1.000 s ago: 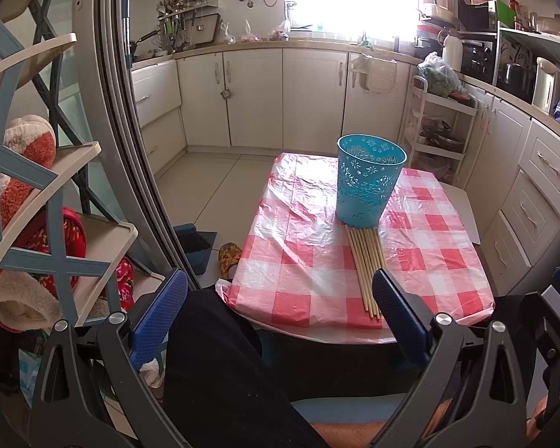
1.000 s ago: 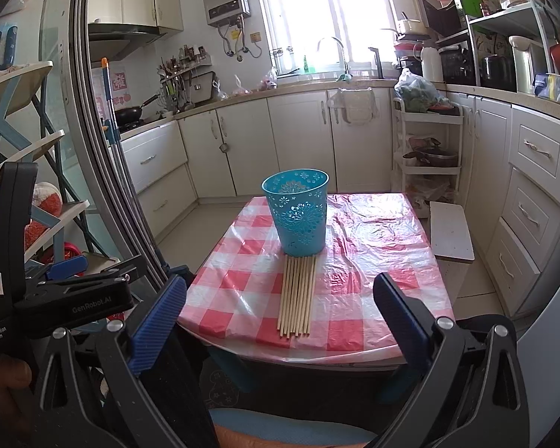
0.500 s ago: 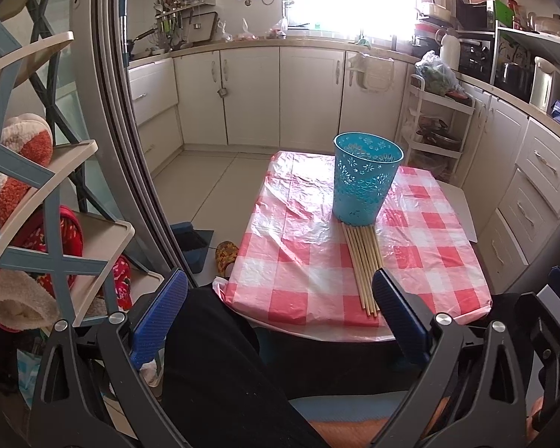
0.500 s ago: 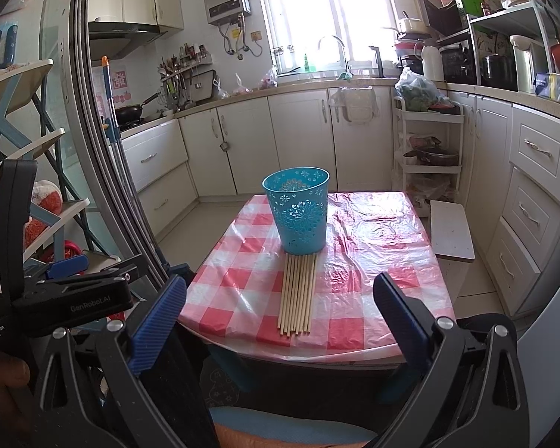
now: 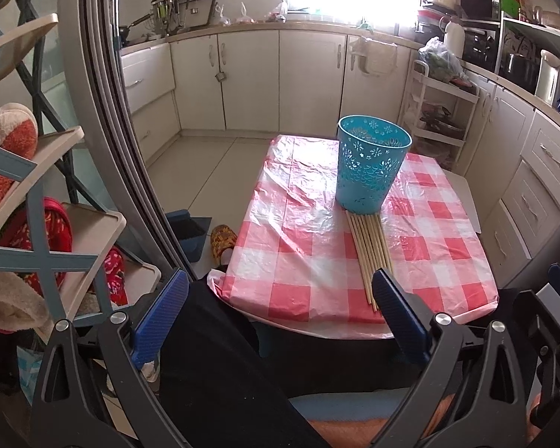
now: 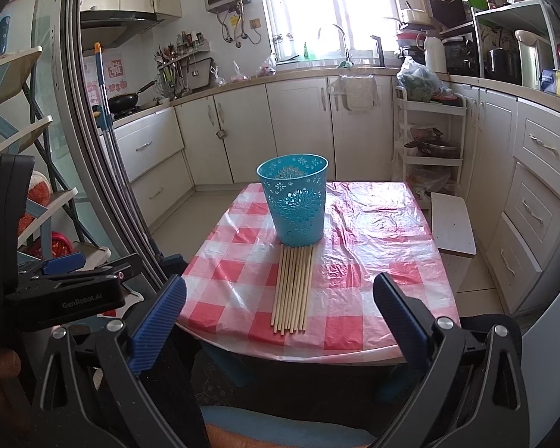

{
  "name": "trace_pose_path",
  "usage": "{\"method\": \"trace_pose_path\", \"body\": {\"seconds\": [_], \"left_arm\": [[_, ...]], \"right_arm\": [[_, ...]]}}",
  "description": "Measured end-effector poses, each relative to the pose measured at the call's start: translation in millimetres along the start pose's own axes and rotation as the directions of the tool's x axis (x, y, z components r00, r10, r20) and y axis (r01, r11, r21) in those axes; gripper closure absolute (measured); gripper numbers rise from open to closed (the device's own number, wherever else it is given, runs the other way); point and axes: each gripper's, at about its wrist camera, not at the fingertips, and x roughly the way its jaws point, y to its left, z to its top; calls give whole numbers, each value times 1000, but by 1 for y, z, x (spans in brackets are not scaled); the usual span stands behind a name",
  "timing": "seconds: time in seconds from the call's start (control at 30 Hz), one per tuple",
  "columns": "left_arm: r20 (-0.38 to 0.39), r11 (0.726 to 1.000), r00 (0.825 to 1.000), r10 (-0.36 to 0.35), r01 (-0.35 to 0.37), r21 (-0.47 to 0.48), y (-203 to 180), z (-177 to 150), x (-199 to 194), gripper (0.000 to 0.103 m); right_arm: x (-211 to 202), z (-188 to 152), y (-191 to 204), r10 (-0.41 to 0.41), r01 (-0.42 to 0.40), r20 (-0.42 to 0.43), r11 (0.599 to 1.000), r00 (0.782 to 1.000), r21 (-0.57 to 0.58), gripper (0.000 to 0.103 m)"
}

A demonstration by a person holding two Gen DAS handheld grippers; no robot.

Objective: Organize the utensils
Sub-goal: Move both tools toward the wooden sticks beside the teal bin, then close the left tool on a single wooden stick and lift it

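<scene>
A bundle of several wooden chopsticks (image 5: 369, 252) (image 6: 294, 289) lies flat on a small table with a red-and-white checked cloth (image 5: 280, 261) (image 6: 358, 239). Their far ends touch the base of an upright blue perforated basket (image 5: 369, 166) (image 6: 296, 198). My left gripper (image 5: 278, 313) is open and empty, held short of the table's near edge. My right gripper (image 6: 278, 317) is open and empty, also in front of the near edge. The left gripper's body shows at the left of the right wrist view (image 6: 63, 291).
A shoe rack (image 5: 37, 194) with slippers stands at the left beside a sliding door frame (image 5: 104, 119). Kitchen cabinets (image 6: 298, 127) line the back and right. A white rolling cart (image 6: 429, 142) and a white stool (image 6: 451, 224) stand right of the table.
Both grippers have drifted slightly closer to the table; the left view has shifted a little. Both stay open. Chopsticks and basket have not moved.
</scene>
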Motion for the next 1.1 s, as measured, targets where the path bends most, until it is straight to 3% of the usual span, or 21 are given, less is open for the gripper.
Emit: {"method": "trace_pose_path", "body": {"seconds": [0.13, 0.2, 0.37, 0.43, 0.5, 0.6, 0.77, 1.1], "left_arm": [[-17, 1000, 1000, -20, 20, -19, 3, 4, 31, 13], [-39, 999, 999, -30, 28, -40, 8, 8, 53, 13], [-86, 999, 996, -32, 31, -18, 7, 16, 98, 13], [-106, 999, 993, -46, 44, -28, 5, 20, 115, 13], [-134, 997, 988, -72, 67, -38, 0, 22, 130, 13], [-159, 996, 984, -81, 76, -40, -7, 26, 150, 13], [-179, 997, 981, -73, 65, -45, -20, 30, 174, 9], [-214, 997, 974, -79, 73, -36, -40, 42, 220, 8]], "right_arm": [[30, 0, -12, -49, 48, -56, 999, 997, -17, 7], [53, -1, -20, -102, 97, -137, 994, 985, -43, 7], [114, -6, -43, -115, 112, -161, 993, 980, -23, 7], [141, -9, -52, -95, 96, -211, 995, 973, -6, 18], [172, -12, -57, -51, 58, -262, 998, 964, 19, 36], [204, -17, -57, -13, 24, -307, 999, 952, 35, 48], [247, -15, -54, 29, -11, -346, 999, 938, 53, 65], [274, -6, -57, -23, -4, -338, 997, 941, -80, 87]]}}
